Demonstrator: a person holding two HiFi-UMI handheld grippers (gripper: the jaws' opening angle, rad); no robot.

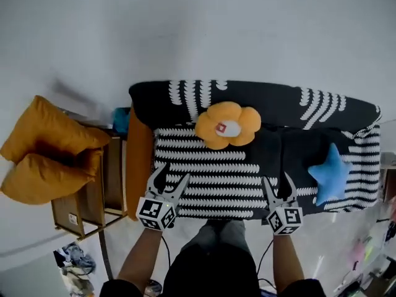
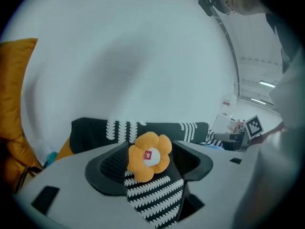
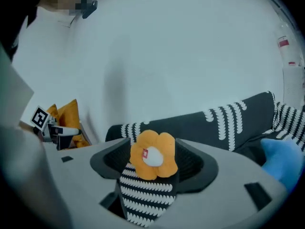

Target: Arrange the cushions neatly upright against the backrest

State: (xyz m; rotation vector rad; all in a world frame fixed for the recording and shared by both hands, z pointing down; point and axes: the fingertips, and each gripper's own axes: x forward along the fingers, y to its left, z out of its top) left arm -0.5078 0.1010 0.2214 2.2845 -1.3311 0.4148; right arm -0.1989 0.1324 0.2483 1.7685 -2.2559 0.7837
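An orange flower cushion (image 1: pixel 228 125) stands upright against the backrest (image 1: pixel 278 101) of a black sofa with white stripes, near its middle. A blue star cushion (image 1: pixel 331 173) lies on the right seat, away from the backrest. My left gripper (image 1: pixel 173 175) and right gripper (image 1: pixel 278 181) hover over the seat's front edge, both open and empty. In the left gripper view the flower cushion (image 2: pixel 149 156) shows far off between the jaws of the left gripper (image 2: pixel 150 173). The right gripper (image 3: pixel 152 178) frames the same flower cushion (image 3: pixel 153 155), with the star cushion (image 3: pixel 281 163) at the right edge.
Left of the sofa, two large mustard cushions (image 1: pixel 46 153) rest on a wooden rack (image 1: pixel 93 206). An orange panel (image 1: pixel 139 166) covers the sofa's left end, with a teal object (image 1: pixel 120 119) behind it. A white wall runs behind. Clutter sits at the lower right (image 1: pixel 371 258).
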